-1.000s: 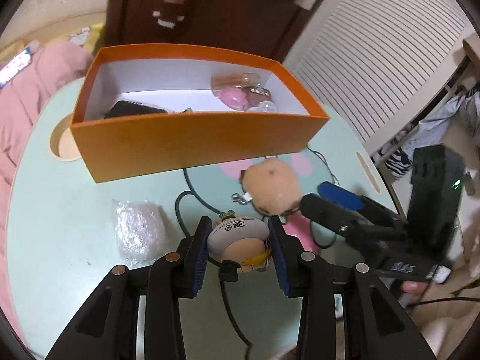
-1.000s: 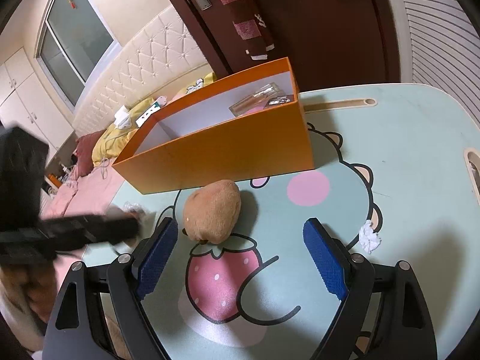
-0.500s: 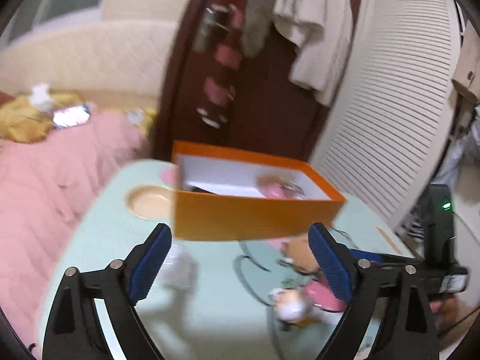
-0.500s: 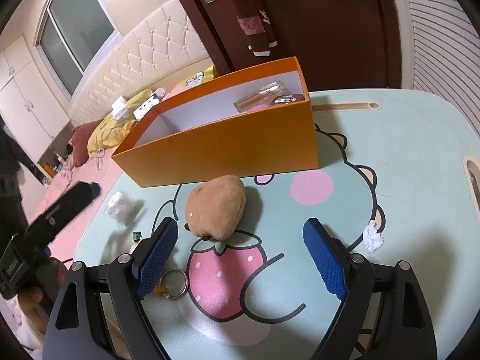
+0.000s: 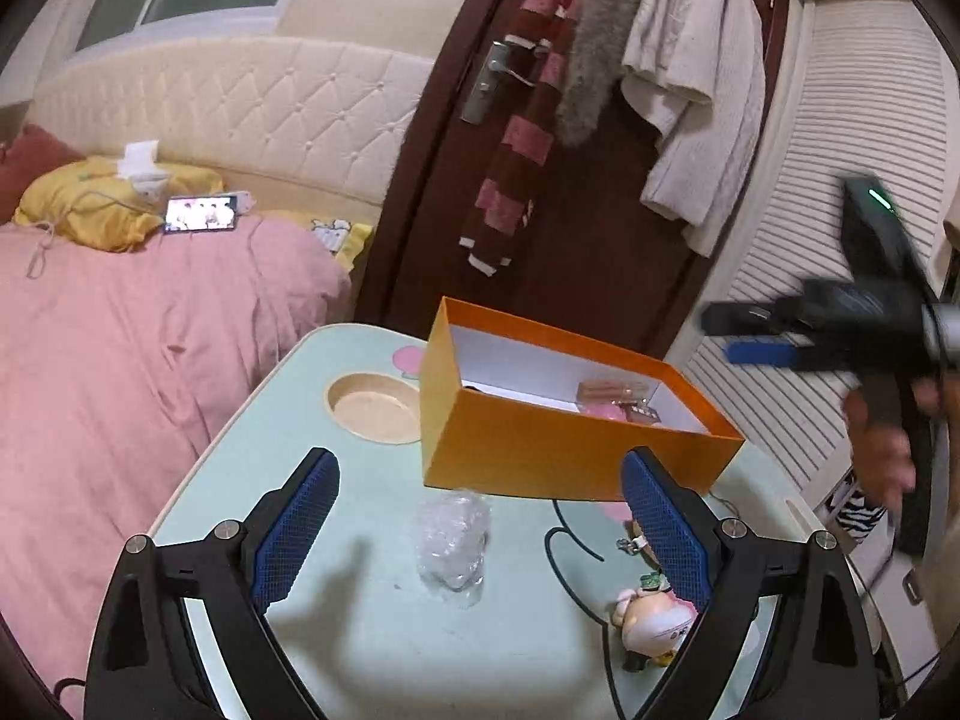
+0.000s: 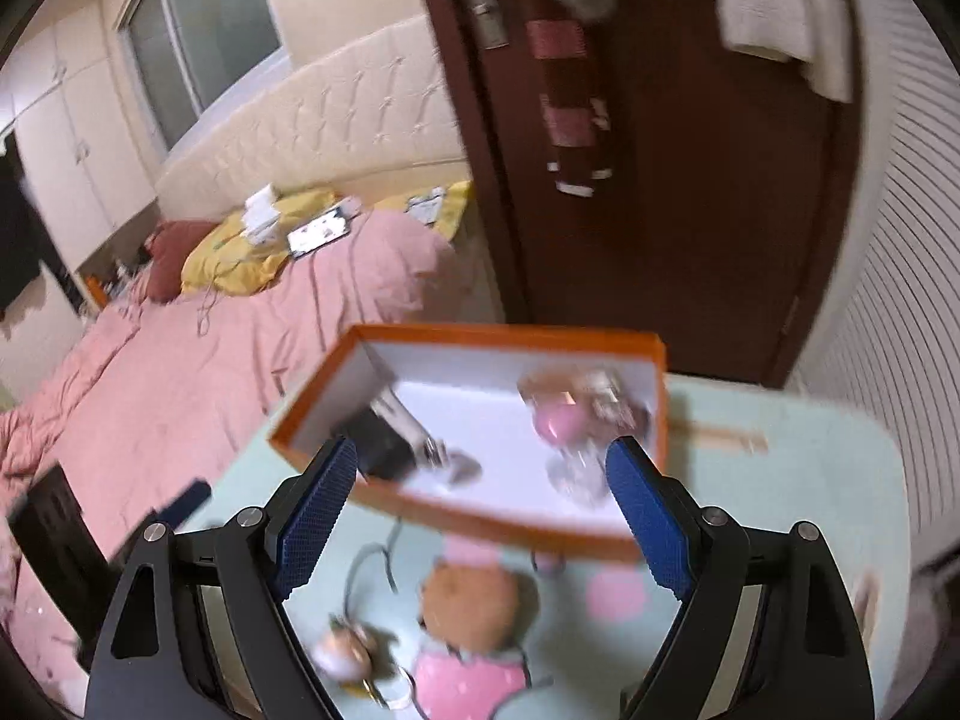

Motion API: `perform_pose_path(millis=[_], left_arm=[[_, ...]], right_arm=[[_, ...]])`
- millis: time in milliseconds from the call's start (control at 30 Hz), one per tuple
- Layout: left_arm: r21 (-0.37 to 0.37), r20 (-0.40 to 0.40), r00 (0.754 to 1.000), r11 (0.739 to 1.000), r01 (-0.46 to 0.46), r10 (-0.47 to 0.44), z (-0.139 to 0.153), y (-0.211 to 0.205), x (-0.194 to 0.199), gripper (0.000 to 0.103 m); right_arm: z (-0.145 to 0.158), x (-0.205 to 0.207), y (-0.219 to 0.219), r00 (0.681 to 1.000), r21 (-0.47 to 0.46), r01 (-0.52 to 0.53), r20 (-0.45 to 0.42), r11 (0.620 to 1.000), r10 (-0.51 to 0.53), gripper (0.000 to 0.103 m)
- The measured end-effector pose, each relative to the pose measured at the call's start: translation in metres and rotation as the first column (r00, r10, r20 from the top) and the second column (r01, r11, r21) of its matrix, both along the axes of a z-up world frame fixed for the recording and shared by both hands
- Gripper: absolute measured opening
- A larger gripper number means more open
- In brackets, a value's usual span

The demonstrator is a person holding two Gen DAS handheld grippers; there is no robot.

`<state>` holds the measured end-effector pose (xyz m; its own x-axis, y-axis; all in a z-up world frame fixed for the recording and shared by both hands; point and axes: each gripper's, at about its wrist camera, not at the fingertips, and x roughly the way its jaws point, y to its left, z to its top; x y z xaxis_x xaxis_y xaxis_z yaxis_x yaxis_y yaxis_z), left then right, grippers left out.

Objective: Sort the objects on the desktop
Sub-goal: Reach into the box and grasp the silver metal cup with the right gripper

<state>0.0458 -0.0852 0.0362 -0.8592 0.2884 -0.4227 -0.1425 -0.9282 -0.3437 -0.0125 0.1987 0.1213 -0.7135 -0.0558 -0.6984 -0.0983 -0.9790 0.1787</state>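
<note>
An orange box [image 5: 564, 456] with a white inside stands on the mint table [image 5: 372, 648]; it holds pink and clear small items and a black object [image 6: 384, 450]. My left gripper [image 5: 480, 534] is open and empty, raised above the table. A clear plastic wrap [image 5: 453, 534] lies below it, and a small figure keychain [image 5: 651, 621] lies by its right finger. My right gripper [image 6: 480, 510] is open and empty, high above the box [image 6: 480, 516]; it also shows in the left wrist view [image 5: 744, 336]. A brown plush [image 6: 471, 603] and the keychain [image 6: 342, 648] lie below it.
A pink-covered bed [image 5: 120, 348] borders the table on the left. A dark door [image 5: 540, 180] with hung clothes stands behind the box. A round cup recess [image 5: 372, 405] sits in the table. A slatted white wall [image 5: 840, 240] is on the right.
My left gripper let go of the figure keychain, opened wide and pulled up and back. My right gripper rose from the plush to above the box; its view is blurred with motion.
</note>
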Motion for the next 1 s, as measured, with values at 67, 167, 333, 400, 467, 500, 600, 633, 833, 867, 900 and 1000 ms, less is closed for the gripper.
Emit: perform_pose_path(millis=[67,167,333,400,467,500,600,633,833,867,900,1000], left_arm=[[0.005,0.006,1.000,1.000,0.004,-0.004,-0.001,0.000,0.000,0.095],[0.005,0.014,1.000,1.000,0.012,-0.012,-0.003,0.000,0.001,0.095],[0.012,0.026,0.999,1.000,0.020,-0.020,-0.004,0.000,0.003,0.095],[0.019,0.032,0.999,1.000,0.022,-0.023,-0.005,-0.001,0.002,0.095],[0.029,0.038,0.999,0.999,0.022,-0.023,-0.005,-0.003,0.002,0.095],[0.035,0.041,0.999,0.999,0.022,-0.023,-0.006,-0.004,0.002,0.095],[0.054,0.047,0.999,0.998,0.019,-0.021,-0.006,-0.007,0.001,0.095],[0.056,0.049,0.999,0.998,0.016,-0.018,-0.006,-0.007,0.000,0.095],[0.064,0.067,0.998,0.998,0.010,-0.015,-0.008,-0.007,-0.002,0.095],[0.062,0.069,0.998,0.998,0.009,-0.014,-0.009,-0.006,-0.002,0.095],[0.060,0.071,0.997,0.998,0.009,-0.013,-0.009,-0.006,-0.003,0.095],[0.049,0.080,0.997,0.999,0.008,-0.012,-0.010,-0.004,-0.004,0.095]], right_arm=[[0.002,-0.033,-0.004,0.994,-0.002,-0.053,0.099,0.999,0.053,0.072],[-0.017,-0.081,-0.010,0.948,-0.009,-0.105,0.301,0.994,0.103,0.062],[-0.061,-0.126,-0.017,0.844,-0.035,-0.138,0.518,0.990,0.136,0.053],[-0.075,-0.135,-0.017,0.810,-0.060,-0.135,0.569,0.989,0.145,0.053],[-0.085,-0.139,-0.018,0.784,-0.081,-0.139,0.600,0.987,0.159,0.053],[-0.090,-0.141,-0.019,0.770,-0.084,-0.140,0.617,0.987,0.162,0.053],[-0.103,-0.146,-0.023,0.731,-0.086,-0.149,0.661,0.985,0.168,0.045],[-0.105,-0.146,-0.025,0.723,-0.079,-0.157,0.670,0.984,0.169,0.039],[-0.102,-0.140,-0.029,0.747,-0.009,-0.174,0.651,0.985,0.138,0.032],[-0.101,-0.138,-0.027,0.756,-0.010,-0.166,0.640,0.986,0.134,0.032],[-0.096,-0.135,-0.024,0.774,-0.020,-0.152,0.619,0.988,0.132,0.032],[-0.069,-0.118,-0.014,0.845,-0.019,-0.122,0.522,0.992,0.114,0.032]])
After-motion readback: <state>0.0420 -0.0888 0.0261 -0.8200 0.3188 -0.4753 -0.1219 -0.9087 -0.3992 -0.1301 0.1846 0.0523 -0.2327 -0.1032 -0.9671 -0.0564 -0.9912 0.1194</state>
